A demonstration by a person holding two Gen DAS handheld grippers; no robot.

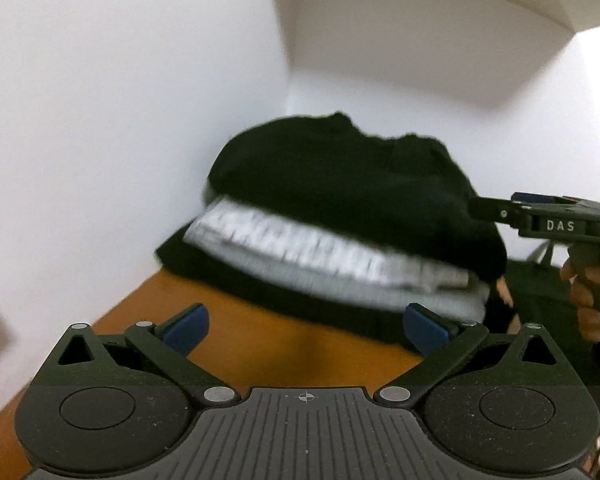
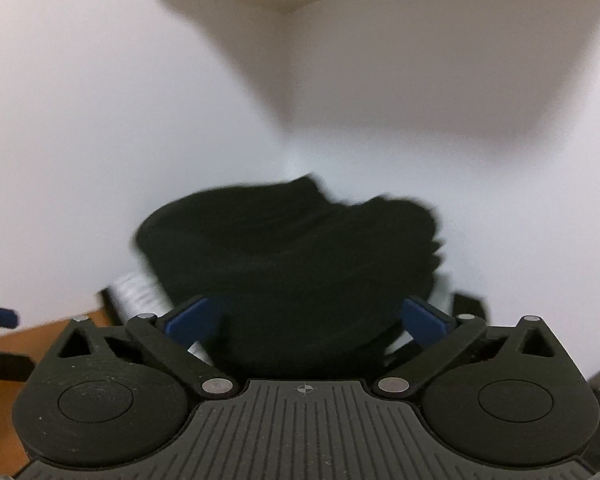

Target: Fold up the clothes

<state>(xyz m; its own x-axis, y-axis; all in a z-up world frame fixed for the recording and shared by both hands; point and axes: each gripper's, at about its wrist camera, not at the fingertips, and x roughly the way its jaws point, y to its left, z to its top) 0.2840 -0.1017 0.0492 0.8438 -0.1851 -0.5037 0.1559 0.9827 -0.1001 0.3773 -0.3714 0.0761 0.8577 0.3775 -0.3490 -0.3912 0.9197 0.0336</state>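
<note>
Setting: likely a home room corner. Plain white walls (image 1: 120,100), a white shelf (image 1: 420,20) overhead, orange wooden desk (image 1: 300,344) carrying a stack of folded clothes (image 1: 340,208).

One legible marking is showing: the letters "DAS", white capitals on the dark body of the right gripper (image 1: 496,210), which is entering the left wrist view from the right edge. The pale band of the folded clothes (image 1: 332,256) is showing blurred lettering that cannot be read. Nothing readable is appearing in the right wrist view.
</note>
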